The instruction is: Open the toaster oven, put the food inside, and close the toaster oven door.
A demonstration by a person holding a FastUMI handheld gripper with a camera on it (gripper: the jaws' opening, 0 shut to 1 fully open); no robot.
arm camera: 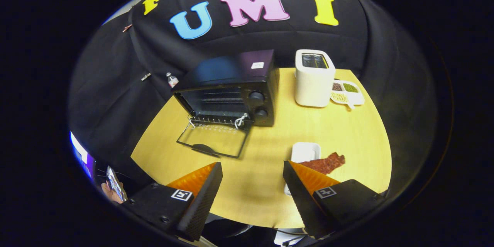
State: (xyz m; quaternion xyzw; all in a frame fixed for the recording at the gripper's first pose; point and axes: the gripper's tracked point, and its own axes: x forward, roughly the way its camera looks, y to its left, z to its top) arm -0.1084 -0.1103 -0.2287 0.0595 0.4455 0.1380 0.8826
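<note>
Claw (252, 179) open, empty, above table (347, 131). Oven (231, 88) door (212, 141) down. Food (326, 163) on plate (305, 150), not yet loaded.

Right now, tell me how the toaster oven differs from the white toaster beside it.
The toaster oven is black, wide and low, its glass door dropped open onto the table; the white toaster is tall, narrow, with a top slot. Both stand upright on the table, beyond the open gripper.

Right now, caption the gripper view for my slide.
Open gripper above table; oven door down, food on tray.
</note>
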